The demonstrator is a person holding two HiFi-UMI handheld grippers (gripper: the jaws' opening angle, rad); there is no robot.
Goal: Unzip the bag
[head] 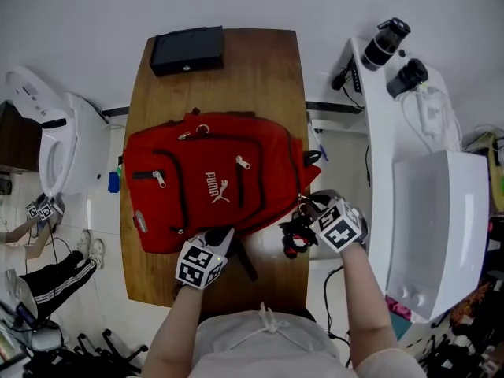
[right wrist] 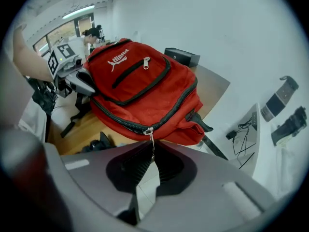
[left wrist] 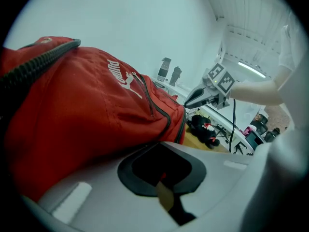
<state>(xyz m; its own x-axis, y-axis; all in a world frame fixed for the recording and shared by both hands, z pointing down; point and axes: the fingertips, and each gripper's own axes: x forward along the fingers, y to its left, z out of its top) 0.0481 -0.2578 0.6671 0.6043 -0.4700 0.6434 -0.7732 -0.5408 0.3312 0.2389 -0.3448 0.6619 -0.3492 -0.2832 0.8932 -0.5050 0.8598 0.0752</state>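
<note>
A red backpack (head: 209, 181) lies flat on the wooden table (head: 268, 77), logo side up, and its black main zipper (right wrist: 123, 122) looks closed on both sides of the slider. My right gripper (head: 307, 209) is at the bag's right corner. In the right gripper view its jaws (right wrist: 153, 156) pinch the thin metal zipper pull (right wrist: 151, 138) that hangs from the slider. My left gripper (head: 224, 237) is at the bag's near edge. In the left gripper view the jaws (left wrist: 161, 177) are closed, with a sliver of red fabric between them and the bag (left wrist: 87, 105) bulging just above.
A black box (head: 187, 50) sits at the table's far end. A black and red soft toy (head: 294, 239) hangs by the bag's right corner. A white bench (head: 378, 172) on the right carries two black devices (head: 387, 42) and a white bin (head: 441, 227). A white chair (head: 59, 144) stands left.
</note>
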